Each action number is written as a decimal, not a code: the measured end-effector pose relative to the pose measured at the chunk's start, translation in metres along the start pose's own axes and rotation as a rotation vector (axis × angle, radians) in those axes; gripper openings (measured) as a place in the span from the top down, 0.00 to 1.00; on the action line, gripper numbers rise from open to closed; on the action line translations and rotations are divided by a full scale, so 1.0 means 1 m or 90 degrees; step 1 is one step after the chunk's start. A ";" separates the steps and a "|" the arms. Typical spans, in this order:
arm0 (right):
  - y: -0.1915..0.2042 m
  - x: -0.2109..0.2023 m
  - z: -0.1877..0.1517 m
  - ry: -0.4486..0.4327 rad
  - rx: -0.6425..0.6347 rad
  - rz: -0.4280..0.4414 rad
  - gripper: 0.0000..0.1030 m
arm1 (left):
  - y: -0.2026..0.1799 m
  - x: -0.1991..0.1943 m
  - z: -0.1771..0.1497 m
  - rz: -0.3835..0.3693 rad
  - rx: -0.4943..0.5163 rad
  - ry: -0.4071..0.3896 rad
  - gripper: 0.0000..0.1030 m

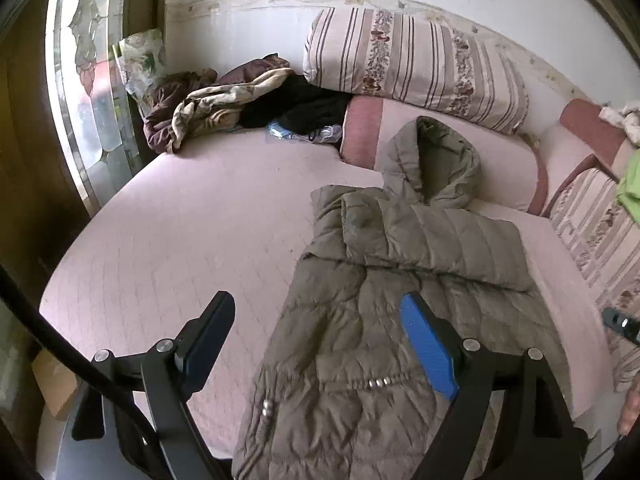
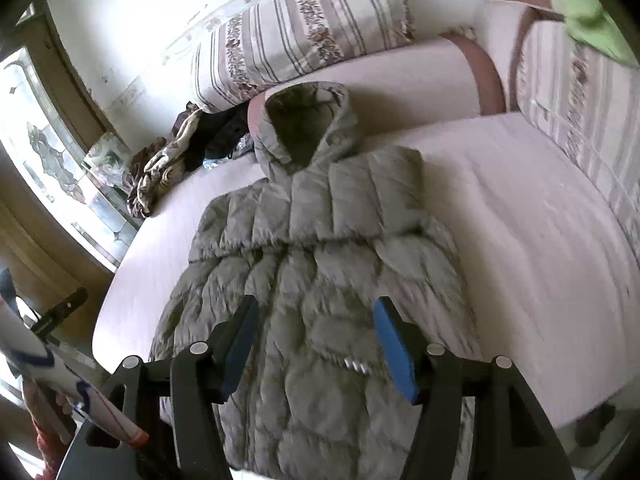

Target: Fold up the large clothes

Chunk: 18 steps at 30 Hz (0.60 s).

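Note:
An olive-grey quilted hooded jacket (image 1: 400, 280) lies flat on the pale pink bed (image 1: 180, 220), sleeves folded in, hood (image 1: 436, 160) toward the pillows. My left gripper (image 1: 318, 316) hangs open above the jacket's left edge, nothing between its fingers. In the right wrist view the same jacket (image 2: 320, 248) fills the middle of the bed (image 2: 520, 200), its hem hanging over the near edge. My right gripper (image 2: 316, 320) stands open above the jacket's lower half, holding nothing. The right gripper's tip (image 1: 622, 324) peeks in at the left view's right edge.
A striped floral bolster (image 1: 416, 64) and a pink pillow (image 1: 360, 132) lie at the head of the bed. A heap of brown, beige and black clothes (image 1: 224, 100) sits in the far left corner by the glass door (image 1: 88, 80). A green cloth (image 2: 588, 20) rests on striped bedding at right.

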State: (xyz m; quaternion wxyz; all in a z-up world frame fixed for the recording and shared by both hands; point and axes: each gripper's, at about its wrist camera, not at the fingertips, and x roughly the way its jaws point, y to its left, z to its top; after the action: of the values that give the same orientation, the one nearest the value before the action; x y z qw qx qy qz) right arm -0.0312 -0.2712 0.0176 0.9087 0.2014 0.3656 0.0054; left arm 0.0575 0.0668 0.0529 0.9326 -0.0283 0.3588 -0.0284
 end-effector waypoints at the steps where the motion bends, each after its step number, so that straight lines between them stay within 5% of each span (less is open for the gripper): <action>1: 0.006 0.008 0.009 0.002 -0.002 0.005 0.36 | -0.002 0.003 0.002 0.004 0.002 -0.002 0.18; 10: 0.040 0.100 0.089 0.028 0.013 0.013 0.35 | -0.013 0.086 0.021 0.021 -0.008 0.009 0.18; 18: 0.067 0.214 0.197 0.029 0.036 -0.030 0.34 | -0.004 0.171 0.025 0.033 -0.047 0.028 0.18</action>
State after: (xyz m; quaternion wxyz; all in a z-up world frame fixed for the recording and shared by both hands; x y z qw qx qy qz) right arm 0.2659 -0.2477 0.0290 0.8940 0.2181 0.3908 -0.0215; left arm 0.2002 0.0509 -0.0424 0.9233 -0.0525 0.3803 0.0083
